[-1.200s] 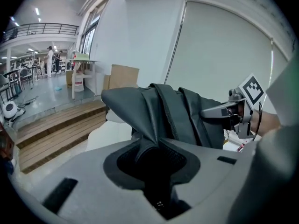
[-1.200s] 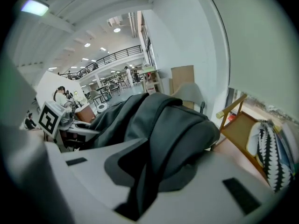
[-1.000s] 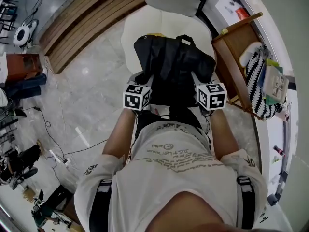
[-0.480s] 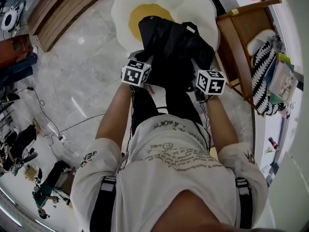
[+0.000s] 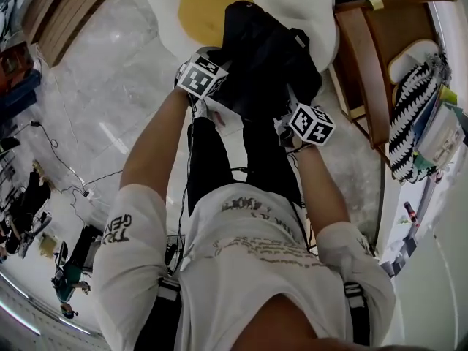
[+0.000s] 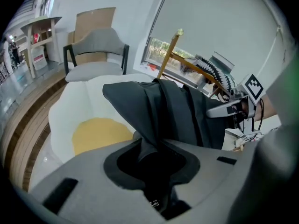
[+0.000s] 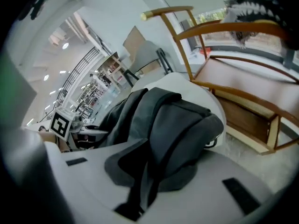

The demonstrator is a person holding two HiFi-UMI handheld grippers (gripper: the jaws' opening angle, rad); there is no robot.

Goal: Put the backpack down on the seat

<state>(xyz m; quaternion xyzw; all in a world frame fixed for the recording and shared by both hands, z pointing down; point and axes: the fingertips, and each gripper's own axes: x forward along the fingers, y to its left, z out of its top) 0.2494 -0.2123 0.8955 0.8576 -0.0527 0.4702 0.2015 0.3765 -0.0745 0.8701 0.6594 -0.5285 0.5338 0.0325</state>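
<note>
A black backpack [image 5: 267, 53] hangs between my two grippers, above the near edge of a white egg-shaped seat [image 5: 164, 20] with a yellow centre [image 5: 201, 6]. My left gripper [image 5: 216, 92] is shut on a fold of the backpack's fabric [image 6: 154, 125] at its left side. My right gripper [image 5: 289, 121] is shut on a dark strap [image 7: 140, 181] at the backpack's right side, with the bag's bulk [image 7: 187, 120] just beyond the jaws. The seat [image 6: 93, 132] lies below and left of the bag. Whether the bag's bottom touches the seat is hidden.
A wooden chair [image 5: 369, 64] stands close on the right with a black-and-white striped bag [image 5: 413, 112] on it. A grey chair [image 6: 96, 50] stands behind the seat. Wooden steps [image 5: 62, 9] run at the upper left. Cables [image 5: 80, 189] lie on the marble floor.
Both grippers have carried the backpack forward over the egg seat, and the yellow centre has come into sight beside it. Both grips have stayed the same.
</note>
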